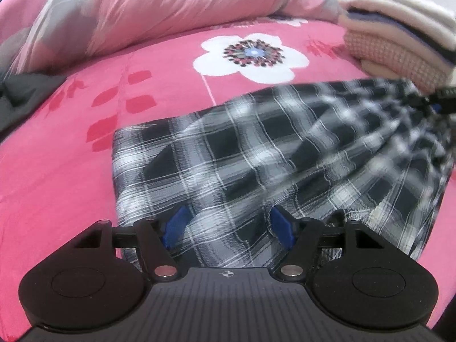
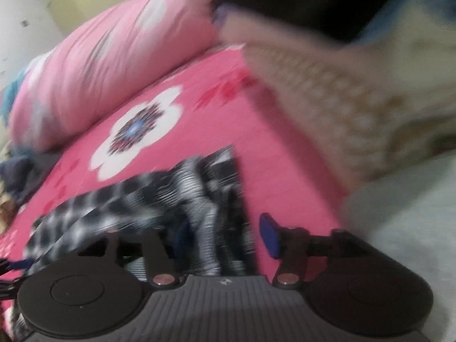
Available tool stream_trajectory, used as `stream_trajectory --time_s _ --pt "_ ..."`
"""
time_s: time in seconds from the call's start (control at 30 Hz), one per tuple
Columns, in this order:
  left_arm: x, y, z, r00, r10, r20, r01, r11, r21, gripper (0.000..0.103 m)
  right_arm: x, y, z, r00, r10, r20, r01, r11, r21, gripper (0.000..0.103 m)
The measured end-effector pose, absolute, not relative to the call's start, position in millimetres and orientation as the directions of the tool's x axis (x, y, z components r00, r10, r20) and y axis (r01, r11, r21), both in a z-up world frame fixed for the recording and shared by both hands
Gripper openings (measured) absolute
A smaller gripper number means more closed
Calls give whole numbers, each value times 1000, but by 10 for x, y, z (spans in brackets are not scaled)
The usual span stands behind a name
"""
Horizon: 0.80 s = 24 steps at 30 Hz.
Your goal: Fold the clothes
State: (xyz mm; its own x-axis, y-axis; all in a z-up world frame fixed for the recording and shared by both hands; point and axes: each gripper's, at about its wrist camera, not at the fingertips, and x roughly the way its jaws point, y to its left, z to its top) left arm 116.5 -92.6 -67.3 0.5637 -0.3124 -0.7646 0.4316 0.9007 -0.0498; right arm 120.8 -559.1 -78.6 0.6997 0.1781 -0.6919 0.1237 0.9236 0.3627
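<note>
The black-and-white plaid garment [image 1: 273, 165] lies spread on the pink flowered bedsheet [image 1: 65, 171], running from the centre of the left wrist view out toward 3 o'clock. The left tongs [image 1: 228, 225] stand wide open just above its near edge, gripping nothing. In the blurred right wrist view the right tongs [image 2: 225, 238] also seem parted, the cloth bunched between the blue pads [image 2: 269, 235]. Folded clothes [image 1: 399, 40] are stacked at 2 o'clock, a pink quilt [image 1: 159, 8] at 12.
</note>
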Motion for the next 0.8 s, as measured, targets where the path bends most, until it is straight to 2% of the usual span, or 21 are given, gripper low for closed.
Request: stream_trajectory --time_s 0.13,0.27,0.37,0.53,0.6,0.73,0.8 --pt "1140 -702 -594 601 -304 -739 370 926 -80 66 891 -5499 -555 756 64 -651 175 939 296 59" --pt "1077 -404 -545 615 -320 -721 309 939 -154 66 480 -5184 -274 828 -4 -561 168 956 241 59" --pt "983 -203 -552 622 -322 -714 273 944 -188 66 138 -4715 -187 855 95 -510 62 957 282 59" --pt "808 86 -631 618 -347 -705 239 938 -252 66 -258 -3704 -299 838 234 -494 -111 958 265 57" --pt "743 190 -660 621 -355 -699 227 935 -273 66 -299 -3393 -357 836 260 -484 -150 956 253 52" --pt "621 325 -667 636 -370 -678 227 929 -294 66 -282 -2951 -482 836 289 -466 -196 951 238 32" --pt "556 353 -639 654 -378 -656 250 925 -285 66 -199 -2864 -538 838 282 -467 -189 953 236 27"
